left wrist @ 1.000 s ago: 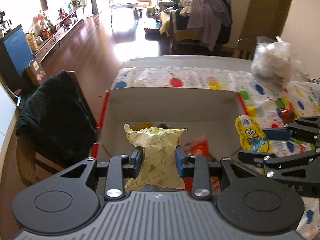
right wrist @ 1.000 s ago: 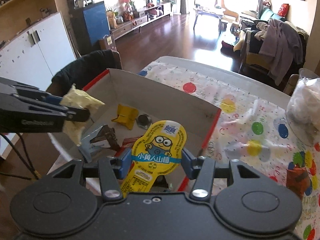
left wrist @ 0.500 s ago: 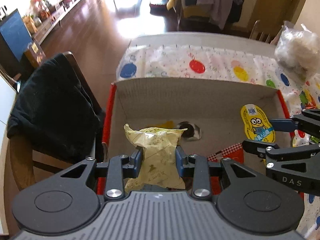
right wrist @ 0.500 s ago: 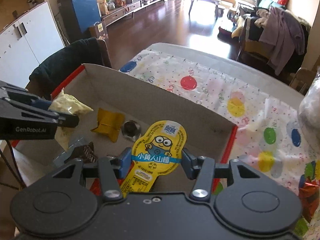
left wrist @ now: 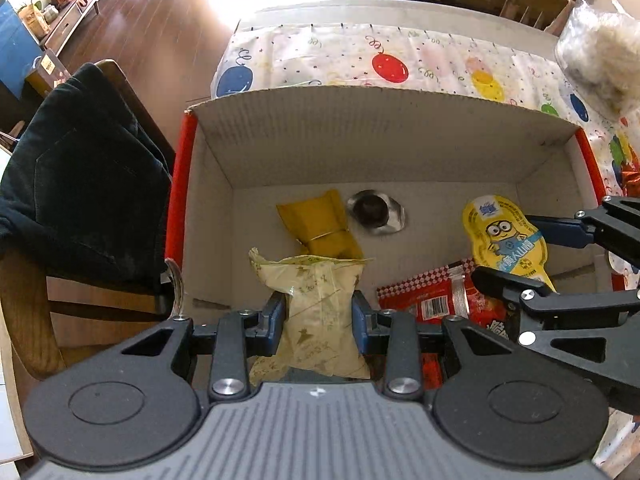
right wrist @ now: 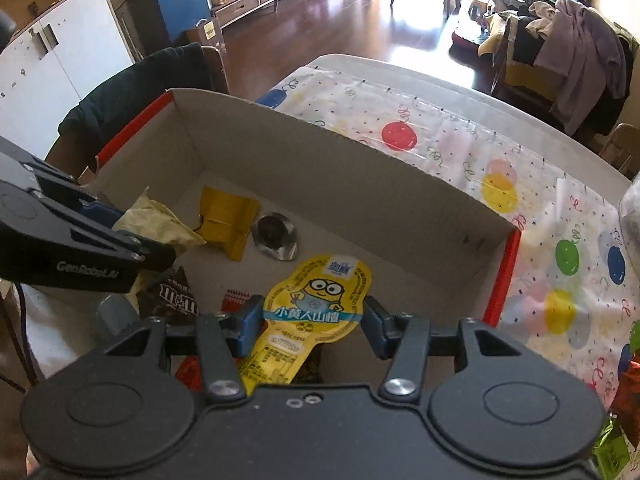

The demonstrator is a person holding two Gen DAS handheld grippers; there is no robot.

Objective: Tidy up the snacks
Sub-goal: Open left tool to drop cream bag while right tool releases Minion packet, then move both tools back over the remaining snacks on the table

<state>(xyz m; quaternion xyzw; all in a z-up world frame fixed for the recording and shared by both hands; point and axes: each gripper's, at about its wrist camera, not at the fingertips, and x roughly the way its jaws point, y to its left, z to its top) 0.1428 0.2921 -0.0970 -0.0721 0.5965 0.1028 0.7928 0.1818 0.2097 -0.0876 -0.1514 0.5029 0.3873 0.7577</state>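
The left gripper (left wrist: 319,312) was clamped across the middle of a pale packet (left wrist: 316,312), soft and crinkly, likely light and easily crushed. The right gripper (right wrist: 313,322) pinched a flat yellow pouch (right wrist: 316,312) at its waist; probably slick film, so the narrow neck suited the fingers. Both hung over the box (left wrist: 360,136) on the tabletop (right wrist: 460,140), which already held a gold packet (left wrist: 320,226), a foil-wrapped piece (left wrist: 376,214), a red wrapper (left wrist: 436,298) and an M&M's bag (right wrist: 172,296).

Red snack packet (left wrist: 436,300) partly claw-hidden
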